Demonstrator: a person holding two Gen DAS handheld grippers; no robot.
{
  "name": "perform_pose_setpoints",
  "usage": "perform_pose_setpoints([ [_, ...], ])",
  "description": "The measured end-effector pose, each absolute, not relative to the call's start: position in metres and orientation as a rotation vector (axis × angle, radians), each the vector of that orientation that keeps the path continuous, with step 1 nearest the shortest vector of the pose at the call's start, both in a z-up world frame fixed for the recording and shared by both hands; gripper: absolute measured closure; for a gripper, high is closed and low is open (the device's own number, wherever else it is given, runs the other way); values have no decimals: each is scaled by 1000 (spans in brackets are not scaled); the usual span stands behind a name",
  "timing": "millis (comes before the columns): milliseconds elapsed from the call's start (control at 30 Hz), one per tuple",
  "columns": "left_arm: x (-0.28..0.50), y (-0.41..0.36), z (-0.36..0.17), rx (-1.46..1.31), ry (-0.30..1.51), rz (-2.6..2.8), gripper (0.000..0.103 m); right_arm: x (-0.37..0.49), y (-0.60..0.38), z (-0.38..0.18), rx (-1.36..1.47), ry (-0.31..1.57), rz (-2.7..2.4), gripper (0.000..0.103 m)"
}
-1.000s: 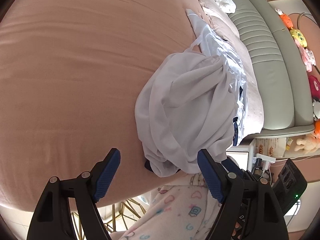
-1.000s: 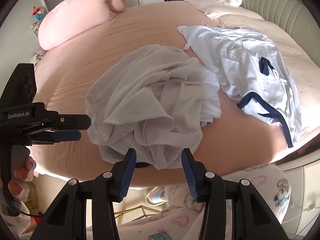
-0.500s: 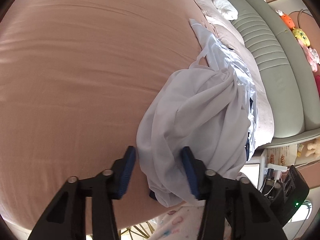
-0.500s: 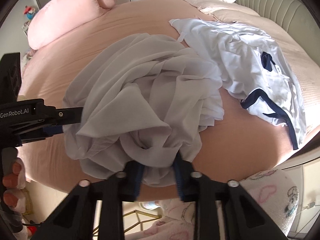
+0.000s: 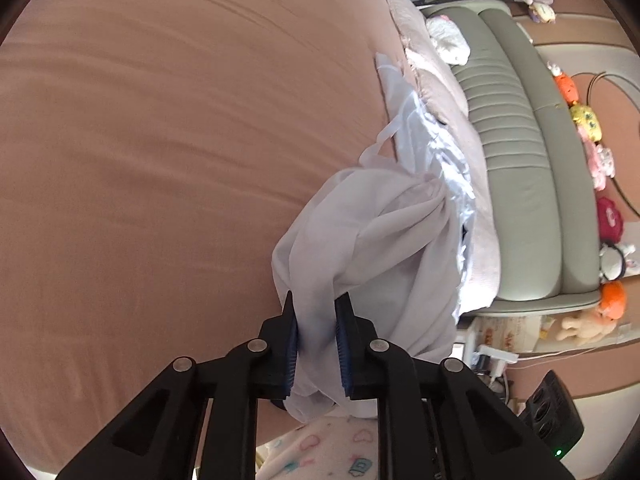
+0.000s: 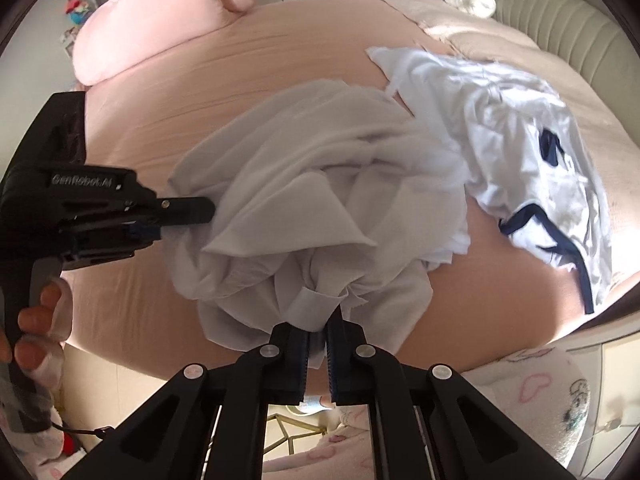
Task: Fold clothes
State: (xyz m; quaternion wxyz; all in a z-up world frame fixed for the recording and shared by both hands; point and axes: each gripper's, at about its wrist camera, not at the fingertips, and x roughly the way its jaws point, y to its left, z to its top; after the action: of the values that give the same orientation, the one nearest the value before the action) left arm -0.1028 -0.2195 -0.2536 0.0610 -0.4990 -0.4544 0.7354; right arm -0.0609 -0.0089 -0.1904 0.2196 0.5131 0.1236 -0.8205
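The left gripper bites the crumpled pale grey garment at its left edge, jaws nearly closed on a fold (the cloth hides the pads). The heap sprawls on the pink bed sheet, no clear long axis. The right gripper pinches its near hem, jaws almost together. Further right lies a white navy-trimmed garment, its far edge cut off.

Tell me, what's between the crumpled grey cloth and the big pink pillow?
Nothing but bare pink sheet. The right wrist view shows it running from the grey cloth up to the pillow.
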Motion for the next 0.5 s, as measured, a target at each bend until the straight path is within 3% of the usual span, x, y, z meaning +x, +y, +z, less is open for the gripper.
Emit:
perform_pose_setpoints([
  [500, -120, -255, -210, -1405, -1278, 2298, 89, -100, -32, -146, 1283, 403, -2378, 98],
])
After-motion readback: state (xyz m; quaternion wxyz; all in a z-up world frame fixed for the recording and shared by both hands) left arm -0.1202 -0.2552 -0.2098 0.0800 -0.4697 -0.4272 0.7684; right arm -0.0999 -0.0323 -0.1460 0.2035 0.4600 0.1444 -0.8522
